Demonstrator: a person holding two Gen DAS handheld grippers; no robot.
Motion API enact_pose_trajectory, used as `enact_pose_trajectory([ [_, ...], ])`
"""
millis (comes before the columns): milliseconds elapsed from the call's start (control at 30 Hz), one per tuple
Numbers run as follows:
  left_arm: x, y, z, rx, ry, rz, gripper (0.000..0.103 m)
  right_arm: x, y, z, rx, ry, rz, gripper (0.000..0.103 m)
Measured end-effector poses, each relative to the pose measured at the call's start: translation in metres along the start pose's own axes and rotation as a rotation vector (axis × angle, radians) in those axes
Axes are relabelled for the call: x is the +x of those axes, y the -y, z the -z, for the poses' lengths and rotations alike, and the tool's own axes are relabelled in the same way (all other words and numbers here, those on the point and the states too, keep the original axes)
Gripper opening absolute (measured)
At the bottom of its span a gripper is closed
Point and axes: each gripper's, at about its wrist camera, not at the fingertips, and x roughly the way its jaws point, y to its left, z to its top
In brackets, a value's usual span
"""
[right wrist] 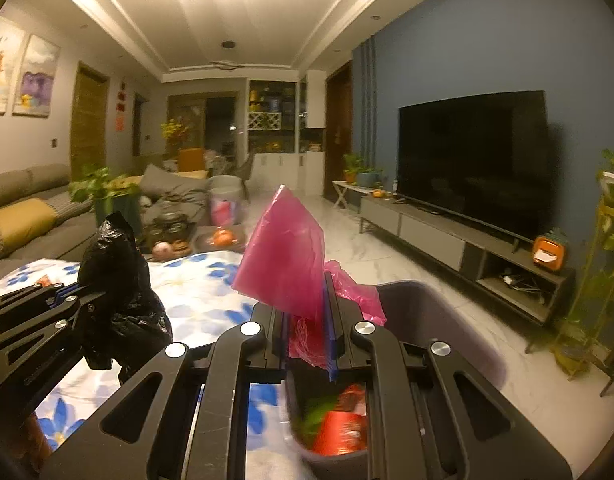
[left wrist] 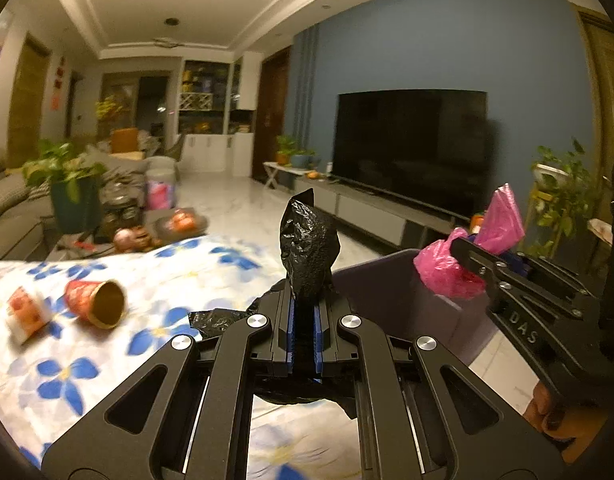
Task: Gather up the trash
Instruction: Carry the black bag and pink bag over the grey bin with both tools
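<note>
My left gripper (left wrist: 303,300) is shut on a crumpled black plastic bag (left wrist: 307,248), which sticks up above its blue pads over the table's edge. My right gripper (right wrist: 305,300) is shut on a pink plastic bag (right wrist: 285,256), held over the grey trash bin (right wrist: 435,312). Inside the bin lie a red cup and other scraps (right wrist: 341,428). On the flowered tablecloth (left wrist: 155,280) a red paper cup (left wrist: 97,302) lies on its side, beside a red-and-white wrapper (left wrist: 27,312). The right gripper with the pink bag (left wrist: 447,268) appears at the right of the left wrist view, above the bin (left wrist: 391,284).
A potted plant (left wrist: 69,188), teaware and fruit (left wrist: 135,236) stand at the table's far end. A grey sofa (right wrist: 27,208) runs along the left. The television (right wrist: 475,156) on its low console (right wrist: 447,236) lines the blue wall on the right, with marble floor (right wrist: 347,228) between.
</note>
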Motion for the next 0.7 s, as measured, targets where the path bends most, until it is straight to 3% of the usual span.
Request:
enact_pose_trajectory([
  [367, 0.048, 0.056, -0.008, 0.042, 0.008, 0.115, 0.006, 0.018, 0.048, 0.006, 0.06, -0.005, 0.077, 0.015],
  [700, 0.086, 0.068, 0.0, 0.041, -0.021, 0.178, 0.006, 0.032, 0.06, 0.012, 0.076, -0.003, 0.087, 0.015],
])
